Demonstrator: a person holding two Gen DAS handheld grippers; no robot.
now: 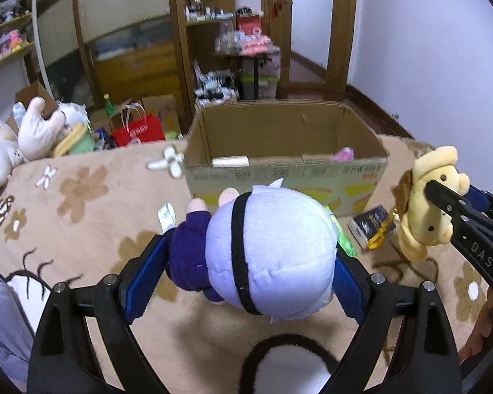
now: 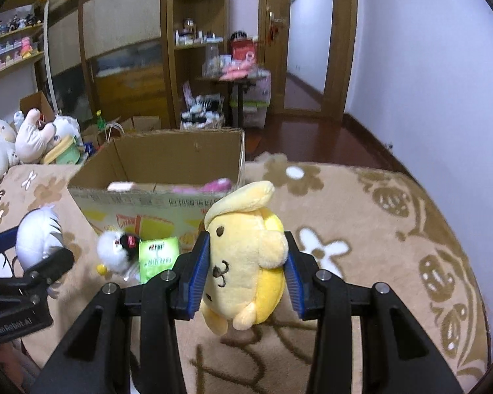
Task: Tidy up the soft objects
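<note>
My left gripper (image 1: pixel 246 275) is shut on a plush doll (image 1: pixel 266 252) with a big pale lilac head, a black band and a purple body, held above the beige blanket. My right gripper (image 2: pixel 246 279) is shut on a yellow plush dog (image 2: pixel 246 256) that hangs between its blue pads (image 2: pixel 199 275). In the left wrist view the same yellow dog (image 1: pixel 427 203) shows at the right edge. An open cardboard box (image 1: pixel 286 151) stands just beyond both toys, with a pink item and a white item inside. The box (image 2: pixel 161 180) is also ahead and left in the right wrist view.
A small white plush (image 2: pixel 115 252) and a green packet (image 2: pixel 157 256) lie in front of the box. A dark packet (image 1: pixel 373 226) lies on the blanket (image 1: pixel 92 216). Large pale stuffed toys (image 1: pixel 33 131) pile at the far left. Shelves, cabinets and a doorway stand behind.
</note>
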